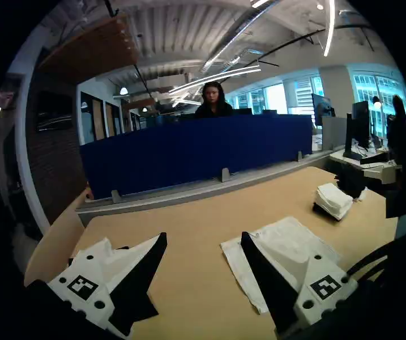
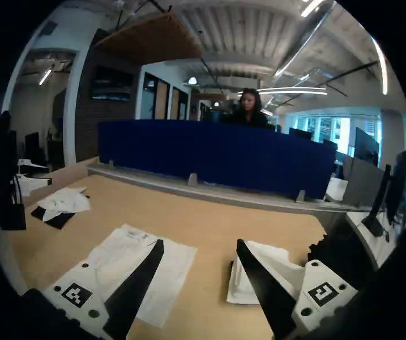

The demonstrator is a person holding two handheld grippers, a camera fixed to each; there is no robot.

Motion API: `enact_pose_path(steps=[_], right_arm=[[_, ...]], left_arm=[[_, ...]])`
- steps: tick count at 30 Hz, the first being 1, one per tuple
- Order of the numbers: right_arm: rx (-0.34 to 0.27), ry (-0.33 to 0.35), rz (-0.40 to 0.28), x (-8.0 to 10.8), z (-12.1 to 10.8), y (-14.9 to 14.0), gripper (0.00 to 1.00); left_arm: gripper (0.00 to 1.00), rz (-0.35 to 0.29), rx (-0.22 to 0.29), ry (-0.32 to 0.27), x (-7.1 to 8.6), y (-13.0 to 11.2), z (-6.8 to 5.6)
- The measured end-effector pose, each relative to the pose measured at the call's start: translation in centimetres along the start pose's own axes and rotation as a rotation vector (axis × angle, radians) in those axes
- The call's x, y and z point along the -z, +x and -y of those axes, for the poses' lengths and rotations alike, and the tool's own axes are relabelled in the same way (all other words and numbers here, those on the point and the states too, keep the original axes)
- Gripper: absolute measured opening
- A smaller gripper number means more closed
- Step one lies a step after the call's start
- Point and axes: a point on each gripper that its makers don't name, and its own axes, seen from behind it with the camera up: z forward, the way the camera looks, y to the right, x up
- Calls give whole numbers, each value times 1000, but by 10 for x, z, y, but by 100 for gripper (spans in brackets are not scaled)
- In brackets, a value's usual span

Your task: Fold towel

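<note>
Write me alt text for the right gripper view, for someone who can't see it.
An open hand-held gripper hovers above a wooden table, a white towel spread flat under one finger and a folded white stack by the other. Behind runs a blue partition with a person beyond it.

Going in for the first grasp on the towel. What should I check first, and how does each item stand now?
1. Towel spread flat on the table: ok.
2. Left gripper fingers open, empty: ok.
3. Right gripper fingers open, empty: ok.
4. Towel apart from the folded towel: ok, bare table between them in the right gripper view.
5. Towel's near corners free: cannot tell, the fingers cover them.
</note>
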Motion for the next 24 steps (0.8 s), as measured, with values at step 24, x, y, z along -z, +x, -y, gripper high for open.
enact_pose_path(steps=[24], right_arm=[[196, 279, 321, 11, 54, -82, 100]], left_arm=[[97, 267, -109, -363, 11, -74, -76]])
